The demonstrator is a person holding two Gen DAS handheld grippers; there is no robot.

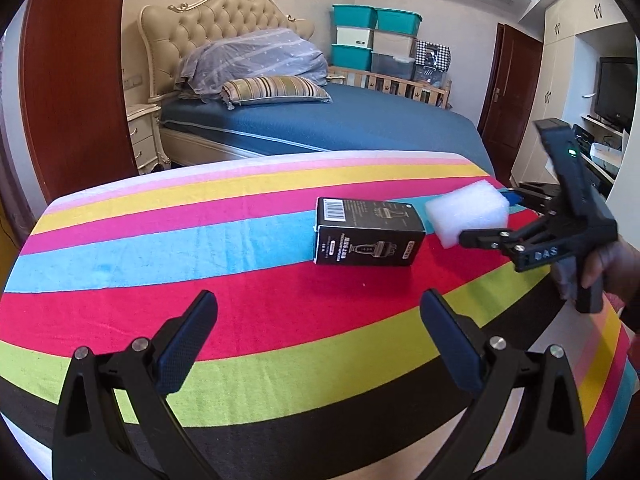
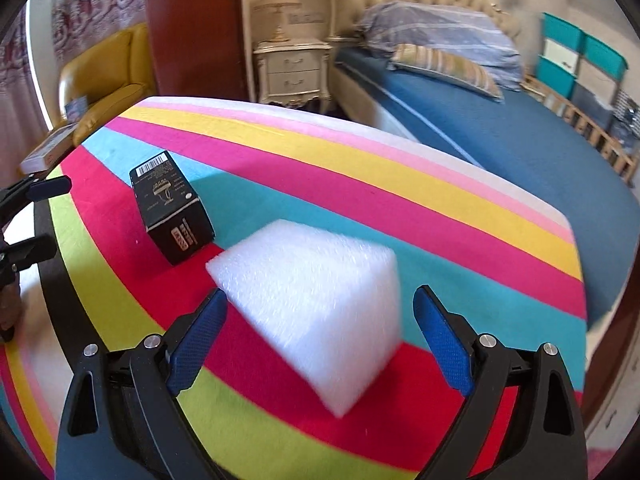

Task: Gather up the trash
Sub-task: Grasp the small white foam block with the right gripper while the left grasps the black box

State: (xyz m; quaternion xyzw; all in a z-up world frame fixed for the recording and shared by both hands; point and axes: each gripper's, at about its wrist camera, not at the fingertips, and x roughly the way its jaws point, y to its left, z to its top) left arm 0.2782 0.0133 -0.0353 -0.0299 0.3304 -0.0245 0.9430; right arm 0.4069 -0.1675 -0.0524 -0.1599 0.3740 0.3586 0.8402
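A home bedroom. Beyond the fingers, a made bed (image 1: 340,120) with tufted headboard (image 1: 212,20) and pillows (image 1: 256,56). Left of the fingertips, a carved nightstand (image 2: 294,68) bearing a lamp (image 2: 276,4); far right, stacked storage bins (image 1: 372,36).

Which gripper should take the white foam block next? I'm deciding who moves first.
Right. The right gripper is open with the white foam block already between its fingers, so it likely only needs to close. The left gripper is open over bare cloth, farther off.

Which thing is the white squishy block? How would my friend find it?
Look at the rainbow-striped tablecloth by the blue bed. The foam block sits between the right gripper fingers, beside a black box. It's the only plain white, fuzzy-looking thing.
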